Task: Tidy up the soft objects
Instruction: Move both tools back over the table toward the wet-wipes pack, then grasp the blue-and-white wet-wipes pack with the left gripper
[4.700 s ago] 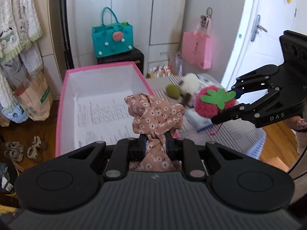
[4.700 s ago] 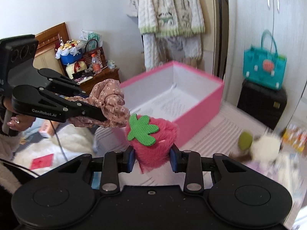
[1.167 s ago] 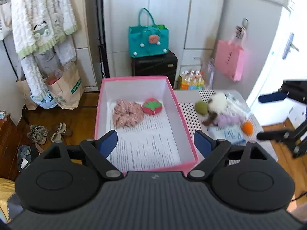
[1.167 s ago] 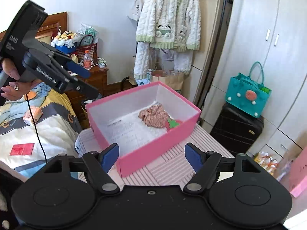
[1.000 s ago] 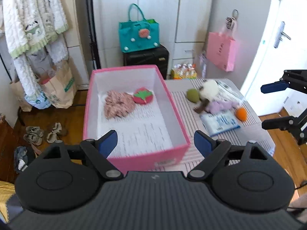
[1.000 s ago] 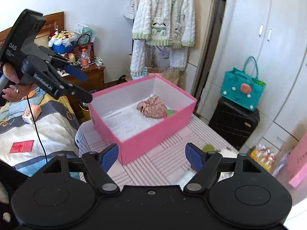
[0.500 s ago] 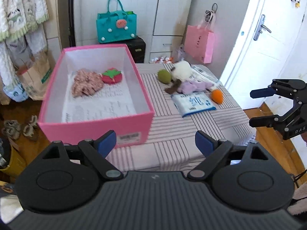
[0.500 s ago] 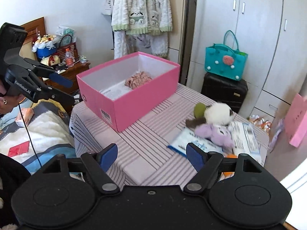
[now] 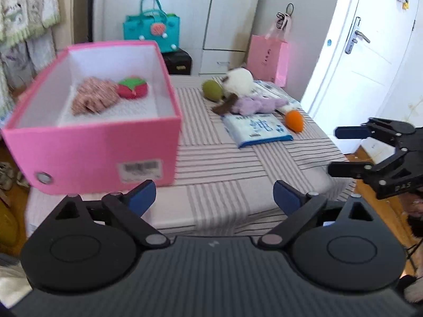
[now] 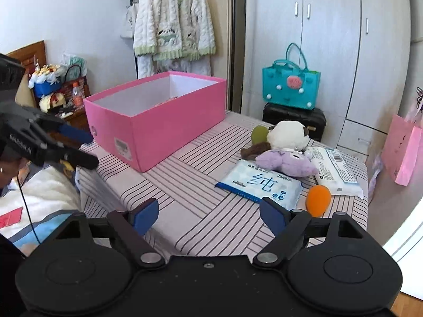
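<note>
While both claws hang released over the near edge of the striped bench point(image 10: 190, 185), nothing lies between either pair of blue pads; the jaws of each have just been opening wider. The left claw point(image 9: 214, 196) shows again at the left edge of the right wrist view, where white lettering on its arm reads "GenRobot.AI". The right claw point(image 10: 208, 211) shows at the right edge of the left wrist view, marked "DAS" on its black body.

The pink box point(image 9: 87, 148) stands on the far left part of the bench, with a white barcode sticker on its near end wall; the print on it is too blurred to read. Inside, at the far end, the floral scrunchie point(image 9: 92, 99) lies just beside the strawberry plush point(image 9: 132, 88).

To the right of the box, the soft things sit in a cluster: a green ball point(image 10: 260, 134), a white plush point(image 10: 286, 132) and a purple plush point(image 10: 285, 162) touching one another. A blue tissue pack point(image 10: 260, 185) lies partly under the purple plush, bearing a large Chinese character and smaller lines I cannot make out. An orange ball point(image 10: 318, 200) rests near it, beside a white tissue pack point(image 10: 335, 171) with a barcode.
</note>
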Demonstrator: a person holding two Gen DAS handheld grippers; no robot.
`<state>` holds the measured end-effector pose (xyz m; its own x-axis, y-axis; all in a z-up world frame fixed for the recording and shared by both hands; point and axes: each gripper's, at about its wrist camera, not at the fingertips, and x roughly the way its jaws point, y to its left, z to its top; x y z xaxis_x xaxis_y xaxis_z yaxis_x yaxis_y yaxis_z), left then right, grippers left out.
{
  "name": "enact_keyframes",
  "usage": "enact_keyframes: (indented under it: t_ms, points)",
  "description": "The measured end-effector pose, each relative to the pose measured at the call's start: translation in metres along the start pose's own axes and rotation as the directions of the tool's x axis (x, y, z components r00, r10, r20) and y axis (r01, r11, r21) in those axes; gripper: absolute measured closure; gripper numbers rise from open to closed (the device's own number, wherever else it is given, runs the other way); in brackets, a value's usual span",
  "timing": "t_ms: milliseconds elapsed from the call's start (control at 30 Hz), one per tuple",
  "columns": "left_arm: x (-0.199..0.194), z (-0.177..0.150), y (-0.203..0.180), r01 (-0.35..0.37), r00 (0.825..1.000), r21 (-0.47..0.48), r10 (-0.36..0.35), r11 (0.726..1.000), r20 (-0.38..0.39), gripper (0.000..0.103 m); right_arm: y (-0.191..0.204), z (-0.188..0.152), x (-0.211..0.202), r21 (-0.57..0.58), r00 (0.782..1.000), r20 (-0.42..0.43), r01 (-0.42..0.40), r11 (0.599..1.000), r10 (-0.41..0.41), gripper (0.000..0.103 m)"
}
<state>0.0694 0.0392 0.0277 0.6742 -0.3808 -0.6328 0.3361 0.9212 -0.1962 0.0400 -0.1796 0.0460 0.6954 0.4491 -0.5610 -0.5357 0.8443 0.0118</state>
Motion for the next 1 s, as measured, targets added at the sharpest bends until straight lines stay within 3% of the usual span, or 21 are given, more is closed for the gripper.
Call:
enact_keyframes:
  t_ms: [200, 467, 833, 1000]
  points:
    - [0.027, -0.005, -0.022, 0.029, 0.999, 0.043, -0.029, 0.999, 0.015, 0.007, -0.016, -0.01, 0.019, 0.057, 0.998, 0.056, -0.011, 0.998, 0.007, 0.011]
    - [0.065, 0.001, -0.05, 0.064, 0.997, 0.082, -0.067, 0.995, 0.03, 0.007, -0.046, -0.019, 0.046, 0.086, 0.993, 0.081, 0.075, 0.993, -0.082, 0.011]
    - [0.107, 0.023, -0.065, -0.049, 0.987, 0.143, 0.026, 0.989, 0.156, 0.007, -0.074, -0.025, 0.072, 0.089, 0.993, 0.069, 0.09, 0.992, -0.096, 0.011]
    - [0.12, 0.036, -0.068, -0.08, 0.978, 0.144, 0.05, 0.986, 0.202, 0.007, -0.075, -0.027, 0.089, 0.033, 0.993, 0.041, 0.106, 0.994, -0.108, 0.012]
